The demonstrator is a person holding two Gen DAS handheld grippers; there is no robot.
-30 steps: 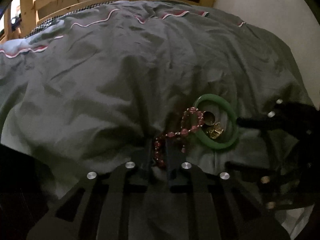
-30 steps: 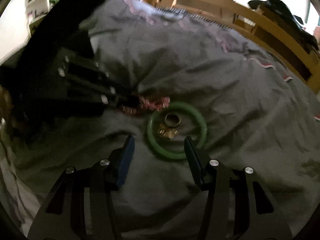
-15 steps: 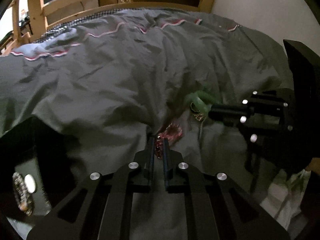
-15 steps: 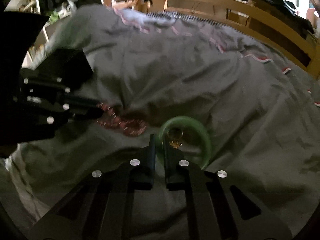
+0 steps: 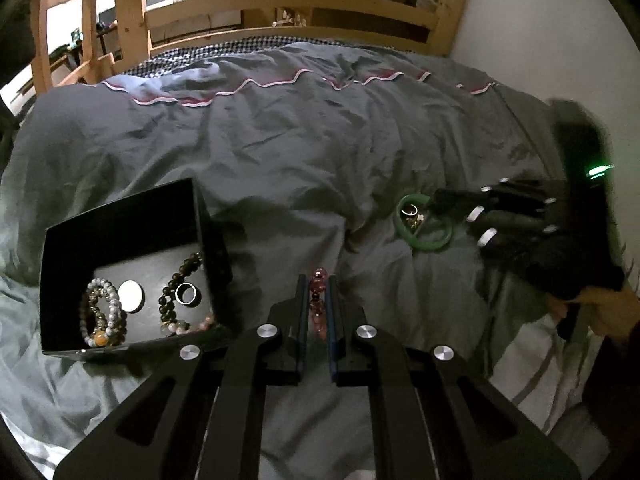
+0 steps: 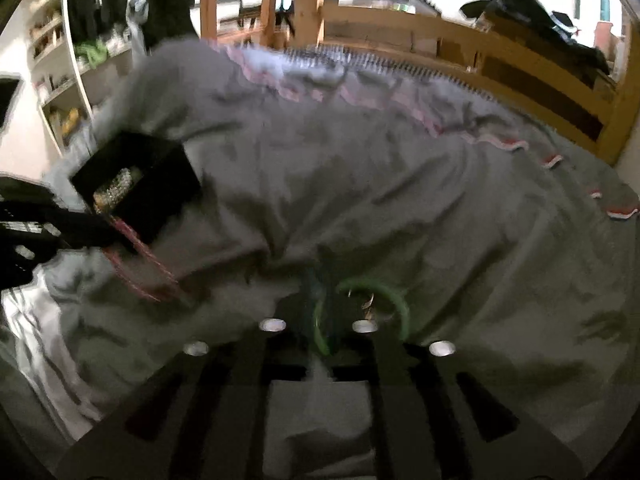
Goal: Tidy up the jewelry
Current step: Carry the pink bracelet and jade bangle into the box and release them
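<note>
My left gripper [image 5: 316,286] is shut on a pink beaded bracelet [image 5: 317,285], held above the grey duvet just right of a black jewelry box [image 5: 120,216]. The box holds several bead bracelets [image 5: 102,312] and a silver ring [image 5: 186,293]. My right gripper [image 6: 320,292] is shut on a green bangle [image 6: 394,300]; in the left wrist view the bangle [image 5: 424,240] sits at the right gripper's [image 5: 442,200] tips with a ring [image 5: 409,211] and a small gold piece [image 5: 416,221] inside it. The right wrist view is blurred; the pink bracelet [image 6: 140,264] hangs from the left gripper there.
The grey duvet [image 5: 300,152] covers the bed, with a wooden bed frame [image 5: 280,4] at the far end and a white wall [image 5: 540,32] on the right. In the right wrist view the black box [image 6: 136,184] sits at the left, with shelves [image 6: 60,80] beyond.
My left gripper lifted the pink bracelet off the duvet and moved left to beside the black box. My right gripper closed on the green bangle's rim.
</note>
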